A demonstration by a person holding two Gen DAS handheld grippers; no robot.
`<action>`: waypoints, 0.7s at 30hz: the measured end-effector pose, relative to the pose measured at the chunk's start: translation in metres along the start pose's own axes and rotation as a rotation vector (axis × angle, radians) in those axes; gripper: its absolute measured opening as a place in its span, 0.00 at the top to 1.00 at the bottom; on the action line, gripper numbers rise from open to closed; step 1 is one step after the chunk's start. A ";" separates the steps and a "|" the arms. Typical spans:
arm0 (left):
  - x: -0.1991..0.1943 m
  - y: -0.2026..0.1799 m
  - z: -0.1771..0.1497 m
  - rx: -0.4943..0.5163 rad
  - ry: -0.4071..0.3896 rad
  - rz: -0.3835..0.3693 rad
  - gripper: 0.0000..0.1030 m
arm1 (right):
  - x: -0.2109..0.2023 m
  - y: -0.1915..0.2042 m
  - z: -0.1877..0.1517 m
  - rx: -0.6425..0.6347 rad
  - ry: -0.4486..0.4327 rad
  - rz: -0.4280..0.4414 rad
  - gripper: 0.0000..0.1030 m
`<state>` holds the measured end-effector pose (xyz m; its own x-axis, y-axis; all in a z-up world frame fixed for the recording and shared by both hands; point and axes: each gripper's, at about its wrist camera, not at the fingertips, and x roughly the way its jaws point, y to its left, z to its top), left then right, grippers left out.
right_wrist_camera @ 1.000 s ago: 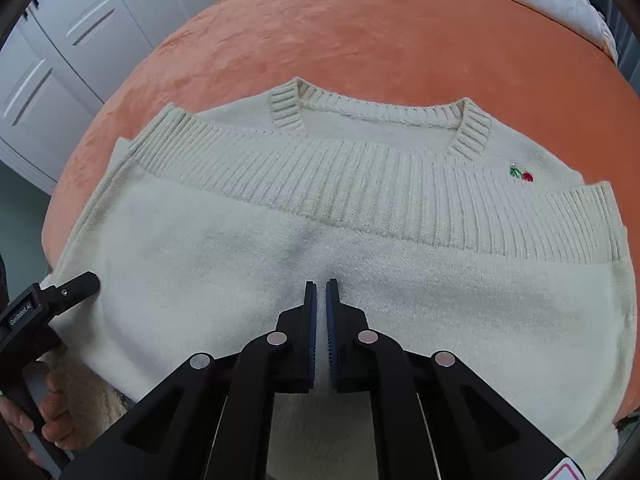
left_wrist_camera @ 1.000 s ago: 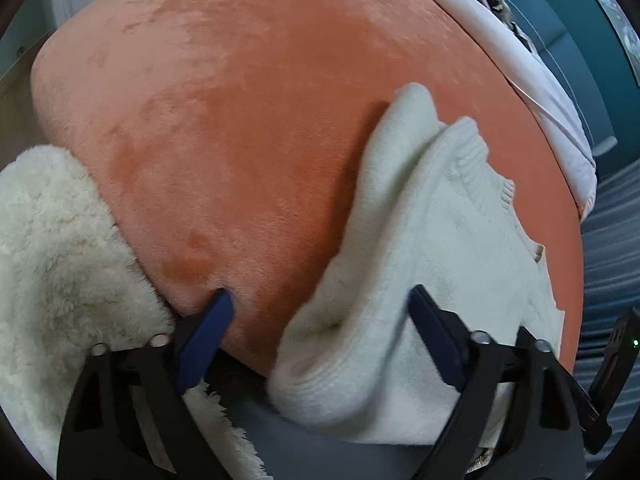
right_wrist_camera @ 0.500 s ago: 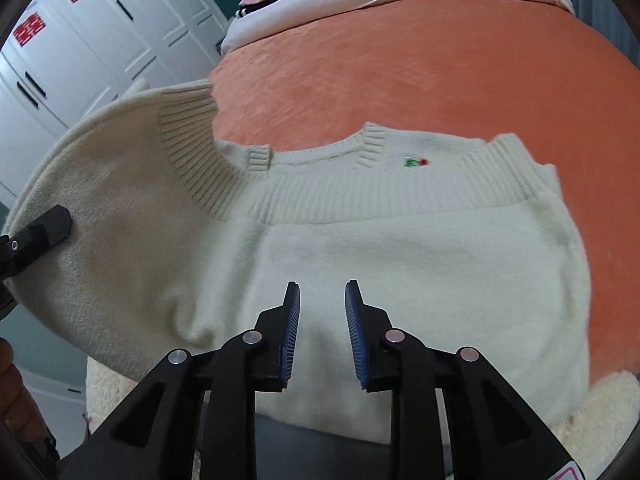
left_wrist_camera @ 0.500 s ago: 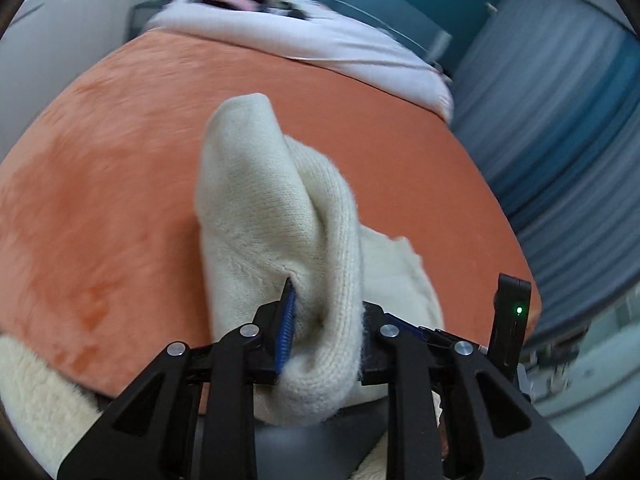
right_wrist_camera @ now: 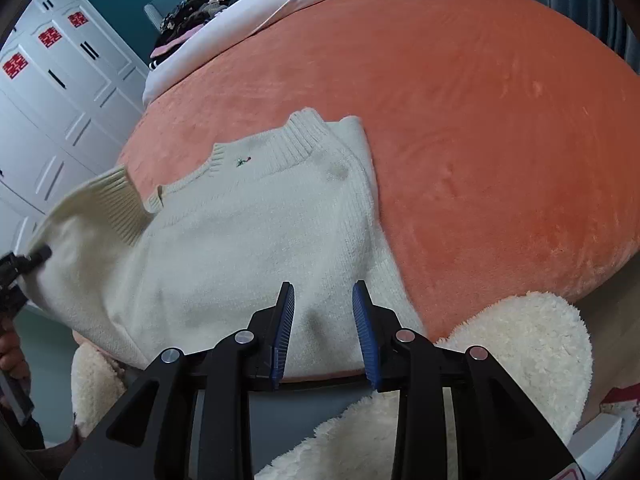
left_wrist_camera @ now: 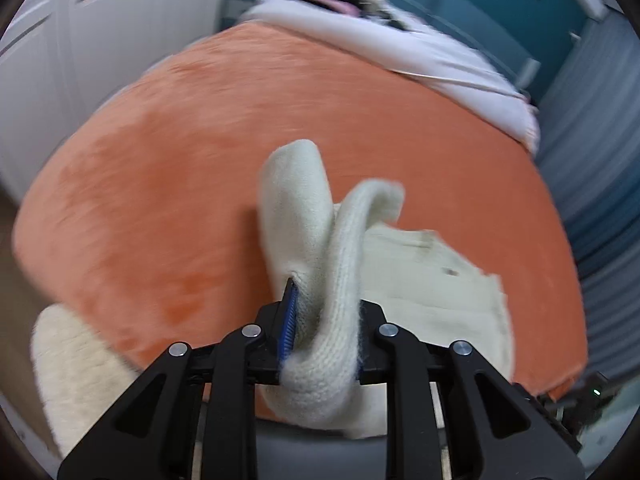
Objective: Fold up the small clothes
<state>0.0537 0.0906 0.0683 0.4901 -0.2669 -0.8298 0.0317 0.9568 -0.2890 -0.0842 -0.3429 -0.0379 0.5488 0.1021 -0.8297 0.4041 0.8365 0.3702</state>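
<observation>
A cream knitted sweater (right_wrist_camera: 248, 232) with a small cherry motif lies on the orange bed cover (right_wrist_camera: 500, 120). In the left wrist view my left gripper (left_wrist_camera: 326, 300) is shut on a bunched fold of the sweater (left_wrist_camera: 432, 280) and holds it lifted above the cover. From the right wrist view, that left gripper (right_wrist_camera: 24, 260) holds the raised left side at the picture's edge. My right gripper (right_wrist_camera: 323, 286) hovers over the sweater's lower right part. Its jaws are opening, the pads pinch nothing, and the knit lies beneath them.
White fluffy fleece (right_wrist_camera: 532, 340) hangs at the bed's near edge. A white duvet (left_wrist_camera: 420, 52) and a pile of dark clothes (right_wrist_camera: 188, 8) lie at the far end. White wardrobe doors (right_wrist_camera: 52, 80) stand to the left, blue curtains (left_wrist_camera: 592, 160) to the right.
My left gripper closed on the sweater's side and lifted it. My right gripper went from shut to open and slid rightward across the sweater.
</observation>
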 end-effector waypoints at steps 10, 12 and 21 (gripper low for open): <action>0.054 0.092 -0.052 -0.202 0.126 0.057 0.79 | 0.033 0.018 0.002 -0.086 0.096 -0.136 0.70; 0.055 0.095 -0.052 -0.203 0.134 0.041 0.79 | 0.017 0.036 0.014 -0.117 0.035 -0.124 0.70; 0.067 0.114 -0.051 -0.241 0.144 -0.017 0.77 | 0.097 0.056 0.053 -0.136 0.120 -0.184 0.68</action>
<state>0.0461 0.1756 -0.0445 0.3617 -0.3126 -0.8783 -0.1774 0.9018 -0.3941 0.0307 -0.3149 -0.0754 0.3810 -0.0016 -0.9246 0.3827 0.9106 0.1561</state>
